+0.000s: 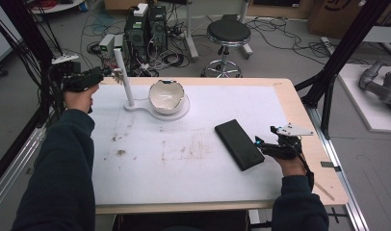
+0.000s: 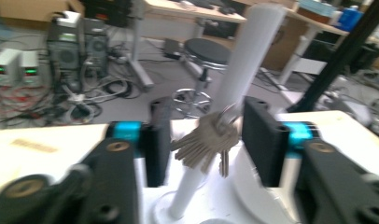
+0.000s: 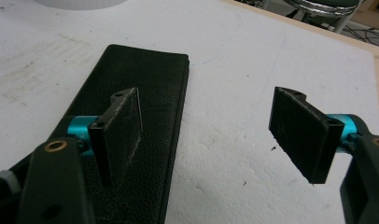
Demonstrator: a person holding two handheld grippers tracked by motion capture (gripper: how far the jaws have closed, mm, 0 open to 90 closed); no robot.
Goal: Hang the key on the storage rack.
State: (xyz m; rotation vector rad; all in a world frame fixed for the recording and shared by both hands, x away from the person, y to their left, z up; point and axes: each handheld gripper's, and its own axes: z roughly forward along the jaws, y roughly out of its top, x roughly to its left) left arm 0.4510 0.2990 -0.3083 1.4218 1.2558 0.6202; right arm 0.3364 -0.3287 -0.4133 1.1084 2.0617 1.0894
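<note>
Both grippers stand with jaws apart. At upper left of the high view, the left gripper [image 1: 108, 72] brackets a bunch of keys [image 2: 207, 142] hanging on a white post [image 1: 123, 77], pads clear of it. Right of the post sits a white bowl [image 1: 166, 96]. At lower right, the right gripper [image 1: 257, 143] hovers over a black wallet [image 1: 238, 143].

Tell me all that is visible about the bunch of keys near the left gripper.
The bunch of keys holds several dull grey metal keys on one ring, fanned out and pointing downward. The ring hangs on the upright white post of a white stand, partway up. The keys lie between the two black jaws of the left gripper, which stand apart with gaps on both sides, so nothing presses them. From above, the bunch looks tiny beside the post.
</note>
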